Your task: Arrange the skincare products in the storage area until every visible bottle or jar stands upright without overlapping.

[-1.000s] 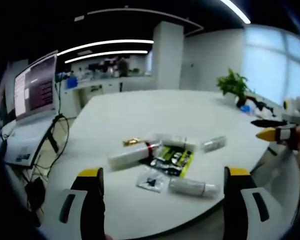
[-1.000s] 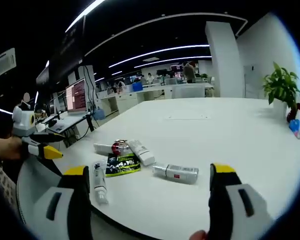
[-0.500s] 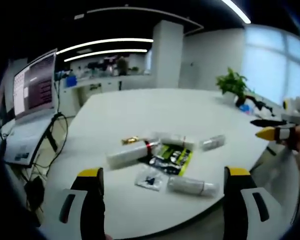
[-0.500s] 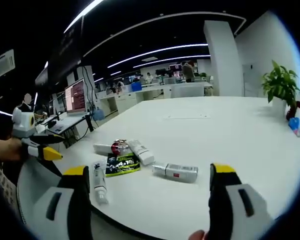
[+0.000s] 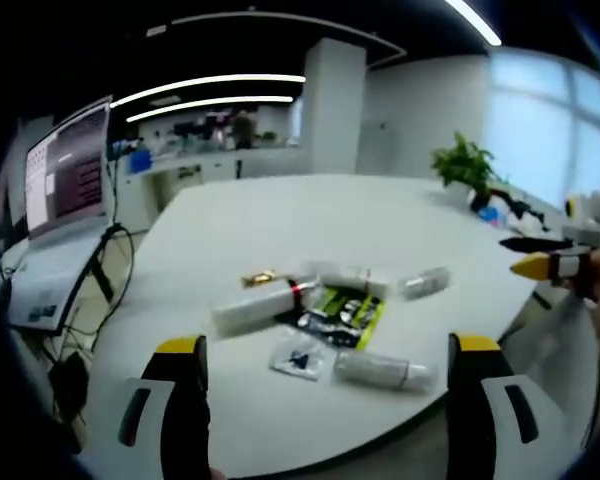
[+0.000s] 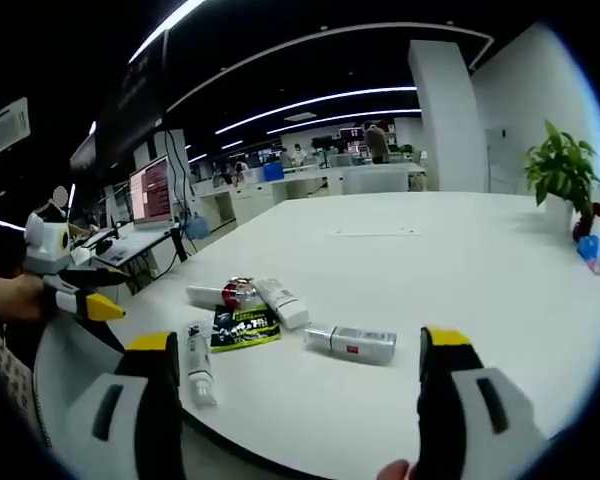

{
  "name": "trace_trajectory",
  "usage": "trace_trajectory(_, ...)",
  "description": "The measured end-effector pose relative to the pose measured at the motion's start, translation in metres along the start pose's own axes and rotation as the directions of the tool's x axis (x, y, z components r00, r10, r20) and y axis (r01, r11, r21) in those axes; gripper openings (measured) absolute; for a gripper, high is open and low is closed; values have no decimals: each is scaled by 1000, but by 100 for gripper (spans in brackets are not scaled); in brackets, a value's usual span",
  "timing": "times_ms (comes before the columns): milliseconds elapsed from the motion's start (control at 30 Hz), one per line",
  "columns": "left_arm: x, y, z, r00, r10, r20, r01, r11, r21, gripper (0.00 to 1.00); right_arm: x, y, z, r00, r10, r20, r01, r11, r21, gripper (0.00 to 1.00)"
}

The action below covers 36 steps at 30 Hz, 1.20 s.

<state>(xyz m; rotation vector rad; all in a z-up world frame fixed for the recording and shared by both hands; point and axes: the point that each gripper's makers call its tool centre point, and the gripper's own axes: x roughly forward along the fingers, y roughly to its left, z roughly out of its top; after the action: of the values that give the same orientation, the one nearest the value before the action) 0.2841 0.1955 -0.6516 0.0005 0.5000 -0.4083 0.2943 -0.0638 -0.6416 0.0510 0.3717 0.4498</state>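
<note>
The surface [image 6: 450,260] is smooth matt white, with a soft sheen from the ceiling lights. The tubes [image 6: 280,302] lying on it look like white plastic, faintly glossy; one tube near the surface's front edge [image 6: 198,362] has a semi-clear cap end. A flat sachet [image 6: 244,327] is glossy black and green foil. A small clear packet [image 5: 300,357] looks like crinkled film. The claw tips [image 6: 292,345] are yellow plastic over matt black and white casing.

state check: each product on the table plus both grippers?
left gripper: open, empty
right gripper: open, empty
clear bottle: lying flat
white tube: lying flat
red-banded tube: lying flat
near tube: lying flat
green sachet: flat on table
</note>
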Motion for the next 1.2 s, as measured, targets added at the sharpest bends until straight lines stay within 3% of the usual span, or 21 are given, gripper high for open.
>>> trace_trajectory(667, 16, -1, -4, 998, 0, -61, 3, 998, 56, 97, -2, -7, 4, 1000, -13, 26, 12, 999, 37, 100)
trace_trajectory(767, 21, 2, -6, 996, -3, -88, 13, 994, 112, 97, -1, -7, 4, 1000, -13, 23, 12, 999, 39, 100)
trace_trajectory(933, 37, 16, 5, 995, -15, -101, 26, 994, 106, 96, 0, -7, 3, 1000, -9, 19, 8, 999, 43, 100)
trace_trajectory(1200, 60, 32, 18, 987, -25, -159, 54, 982, 181, 94, 0, -8, 3, 1000, -10, 19, 9, 999, 53, 100)
